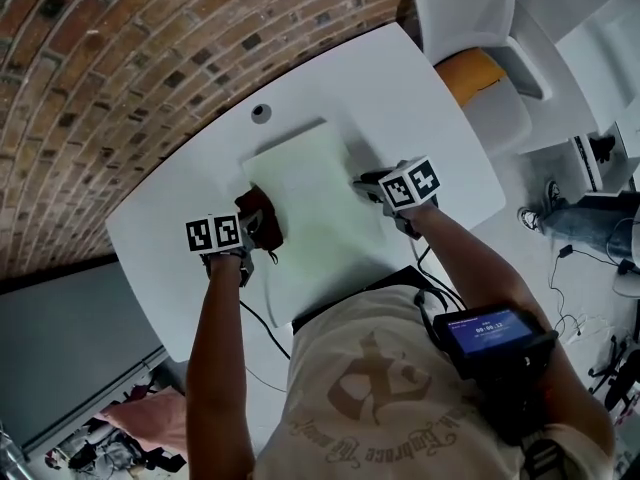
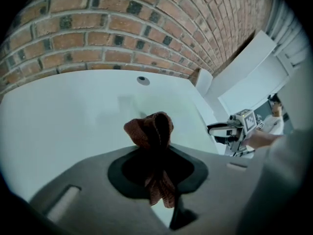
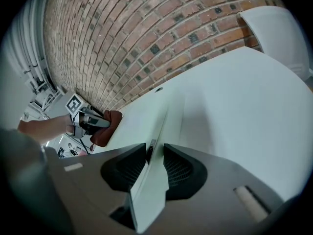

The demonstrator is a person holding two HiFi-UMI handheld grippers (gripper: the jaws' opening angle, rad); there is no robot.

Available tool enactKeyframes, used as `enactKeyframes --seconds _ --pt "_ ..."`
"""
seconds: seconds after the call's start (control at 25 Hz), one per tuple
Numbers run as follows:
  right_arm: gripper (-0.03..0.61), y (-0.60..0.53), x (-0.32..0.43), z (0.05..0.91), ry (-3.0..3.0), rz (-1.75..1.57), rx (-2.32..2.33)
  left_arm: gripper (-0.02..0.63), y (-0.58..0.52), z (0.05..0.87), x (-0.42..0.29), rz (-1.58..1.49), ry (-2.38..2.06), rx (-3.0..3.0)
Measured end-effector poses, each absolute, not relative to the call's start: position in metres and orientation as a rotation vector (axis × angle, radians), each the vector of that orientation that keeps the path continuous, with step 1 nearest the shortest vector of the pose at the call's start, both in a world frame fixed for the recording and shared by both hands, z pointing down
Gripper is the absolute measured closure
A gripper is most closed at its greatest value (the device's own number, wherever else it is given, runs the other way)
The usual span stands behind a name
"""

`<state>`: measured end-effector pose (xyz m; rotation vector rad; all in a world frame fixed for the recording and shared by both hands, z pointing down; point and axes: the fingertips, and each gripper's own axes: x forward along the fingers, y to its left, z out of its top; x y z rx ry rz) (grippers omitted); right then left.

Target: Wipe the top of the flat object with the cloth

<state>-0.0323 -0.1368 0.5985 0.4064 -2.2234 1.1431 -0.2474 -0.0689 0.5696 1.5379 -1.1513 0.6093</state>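
- Head view: a pale green flat board [image 1: 320, 218] lies on a white bench [image 1: 400, 88] set against a brick wall [image 1: 120, 48]. A round hole [image 1: 261, 112] sits in the bench just beyond the board's far edge.
- Left gripper [image 1: 258, 236]: positioned at the board's left edge and pointing steeply down. Its fingers [image 2: 129, 173] are closed tight on a bunched reddish-brown cloth [image 1: 262, 213].
- Left gripper view: the cloth passes between the fingers, with a rounded wad bulging ahead of them and a shorter tail hanging behind. The wad lies over the pale surface; whether it touches cannot be told.
- Right gripper [image 1: 368, 183]: positioned at the board's right edge, across from the left gripper.
- Right gripper view: the board's thin edge runs straight between the two ribbed fingers [image 3: 124, 170], which are clamped on it from either side. The left gripper with the cloth shows across the board.
- Background: a white chair [image 1: 470, 18] with an orange seat stands past the bench's far right corner.
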Motion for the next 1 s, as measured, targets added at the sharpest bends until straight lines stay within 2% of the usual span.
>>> enactKeyframes --seconds 0.24,0.4,0.6,0.8,1.0 --pt "0.461 -0.137 -0.031 0.594 -2.262 1.172 0.439 0.54 -0.051 0.565 -0.268 0.571 -1.191 1.52" --pt "0.455 -0.126 -0.025 0.587 -2.276 1.182 0.432 0.54 -0.057 0.547 -0.256 0.549 -1.173 1.58" --pt "0.417 -0.104 -0.018 0.582 -2.275 1.21 0.414 0.54 -0.083 0.524 -0.195 0.566 -1.049 1.725" --pt "0.416 -0.085 -0.01 0.587 -2.24 1.194 0.425 0.54 -0.107 0.511 -0.123 0.601 -0.897 1.855" --pt "0.473 -0.077 -0.004 0.595 -2.211 1.218 0.469 0.54 -0.125 0.524 -0.061 0.621 -0.79 1.885"
